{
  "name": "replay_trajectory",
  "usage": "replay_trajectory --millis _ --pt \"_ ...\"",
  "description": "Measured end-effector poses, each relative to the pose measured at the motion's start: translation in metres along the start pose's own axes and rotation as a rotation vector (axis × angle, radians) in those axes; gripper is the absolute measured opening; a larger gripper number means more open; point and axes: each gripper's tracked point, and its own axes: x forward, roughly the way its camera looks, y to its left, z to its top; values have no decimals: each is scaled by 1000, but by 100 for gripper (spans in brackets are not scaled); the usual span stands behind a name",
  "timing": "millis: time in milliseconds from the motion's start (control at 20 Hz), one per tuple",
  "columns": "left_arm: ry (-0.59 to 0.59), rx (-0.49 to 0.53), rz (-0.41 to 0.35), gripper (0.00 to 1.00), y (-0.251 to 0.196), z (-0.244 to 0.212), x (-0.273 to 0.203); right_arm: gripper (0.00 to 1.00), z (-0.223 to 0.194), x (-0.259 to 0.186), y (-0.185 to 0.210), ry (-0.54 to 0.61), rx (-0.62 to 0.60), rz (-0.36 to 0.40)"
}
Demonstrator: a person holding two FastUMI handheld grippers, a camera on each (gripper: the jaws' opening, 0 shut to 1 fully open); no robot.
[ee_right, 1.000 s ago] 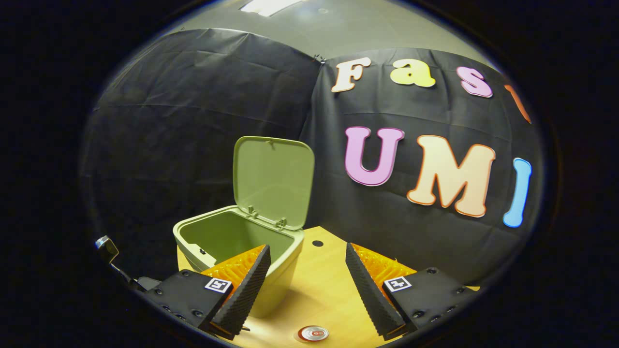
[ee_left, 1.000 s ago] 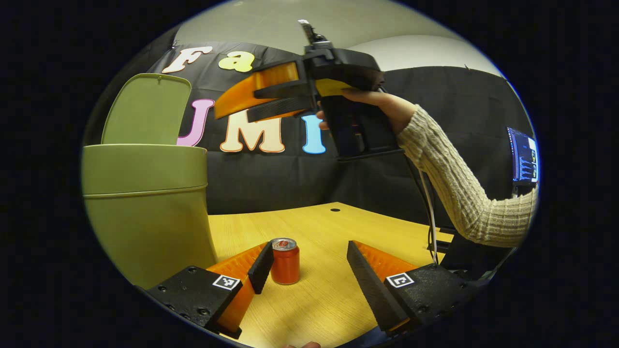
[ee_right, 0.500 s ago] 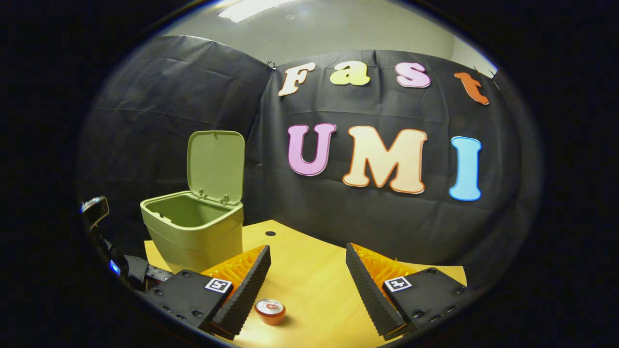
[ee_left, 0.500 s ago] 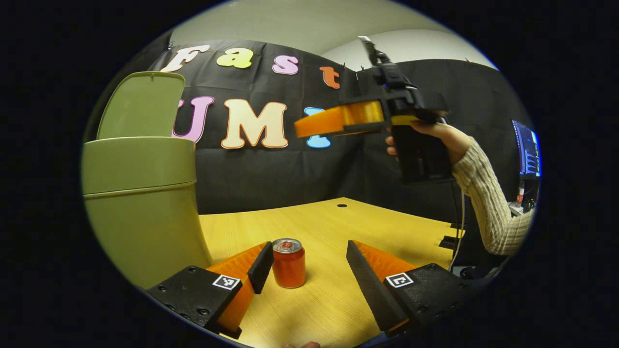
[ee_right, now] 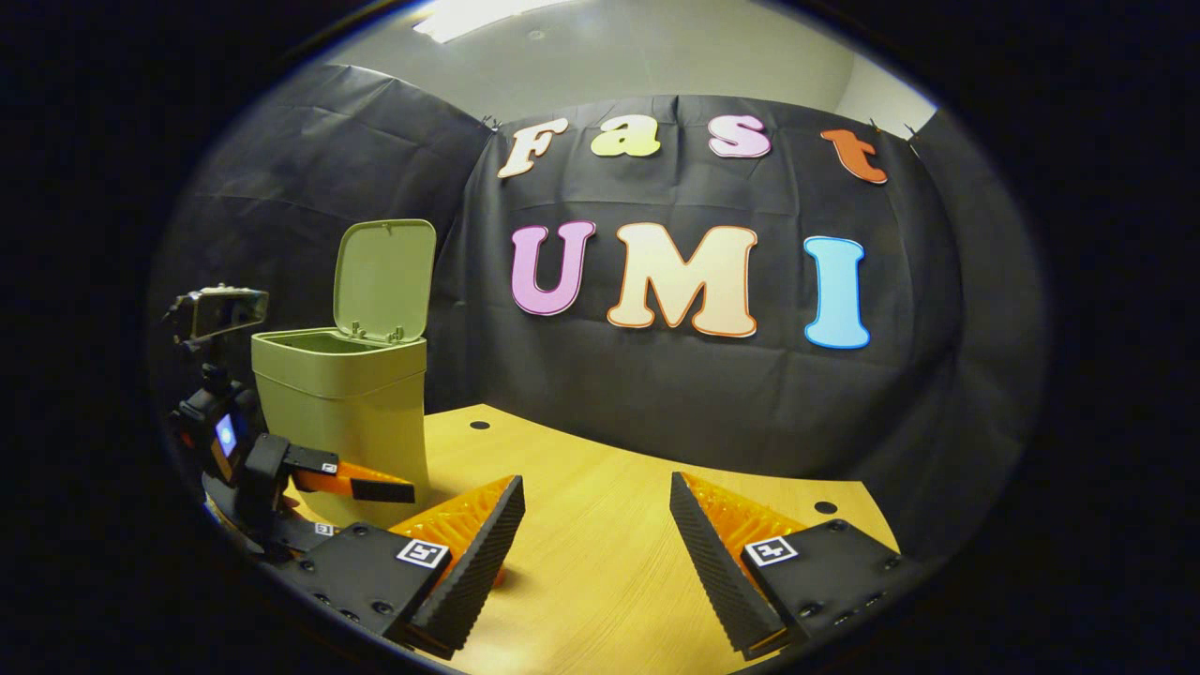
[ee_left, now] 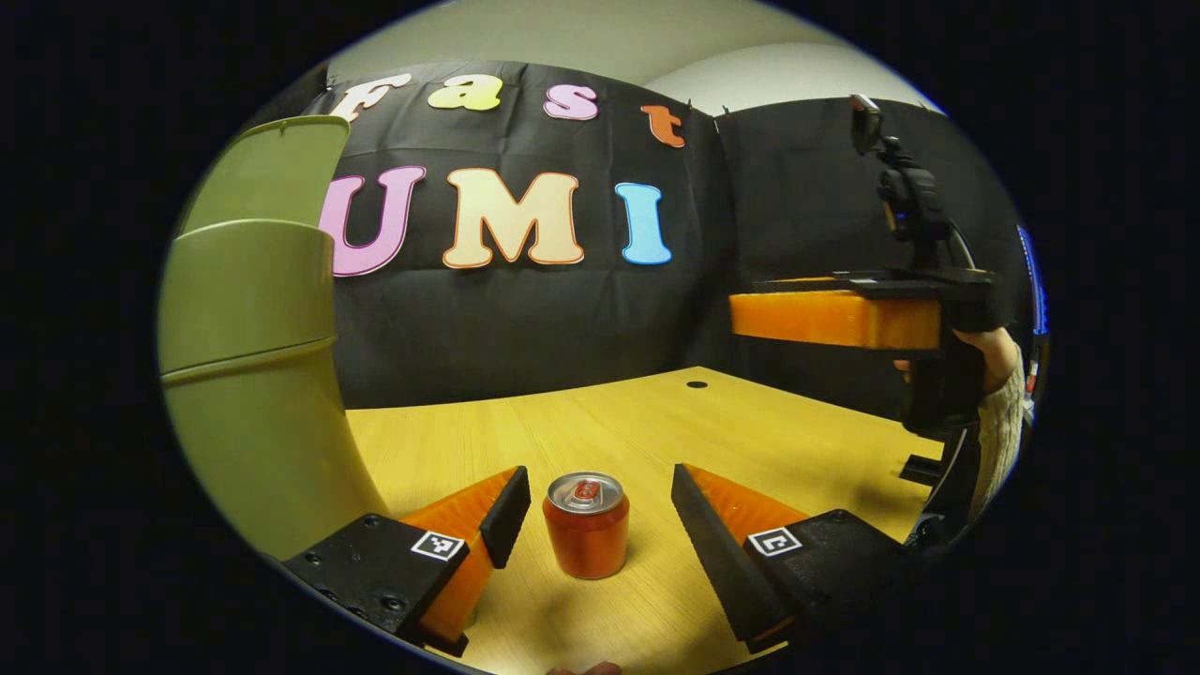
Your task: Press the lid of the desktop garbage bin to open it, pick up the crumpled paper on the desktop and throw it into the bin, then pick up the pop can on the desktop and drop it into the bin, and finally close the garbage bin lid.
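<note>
Left gripper (ee_left: pixel 592 506): low over the wooden desktop (ee_left: pixel 750 441), fingers spread wide, nothing clamped; a red pop can (ee_left: pixel 587 525) stands upright on the desktop between the two fingers, nearer the left one, with a gap showing on both sides. Green garbage bin (ee_left: pixel 253 375): at the left of the left gripper view, close to the camera, its lid (ee_left: pixel 272 169) raised behind the rim. Right gripper (ee_left: pixel 825 317): seen side-on at the right of the same view, level and well above the desktop, a hand (ee_left: pixel 994 352) in a knitted sleeve (ee_left: pixel 1001 431) on its handle; from this side its opening cannot be judged. Right gripper view: own gripper (ee_right: pixel 596 525) with fingers wide apart and empty, bare desktop (ee_right: pixel 600 562) between them; garbage bin (ee_right: pixel 347 412) stands at the far left of the desktop, lid (ee_right: pixel 384 277) upright on its rear hinges, mouth open, contents hidden behind the rim. The left gripper (ee_right: pixel 375 486) appears at the lower left of that view, just in front of the bin's base, held low. Crumpled paper: cannot be made out on the desktop in either view
</note>
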Motion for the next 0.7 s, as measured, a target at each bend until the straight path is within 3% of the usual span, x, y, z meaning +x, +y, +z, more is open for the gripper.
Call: replay_trajectory --millis 400,700 --pt "82 4 11 94 3 -25 35 98 -31 -35 -14 -12 -71 -81" --pt "135 22 40 94 11 -43 50 98 -50 -42 -23 1 -23 -75"
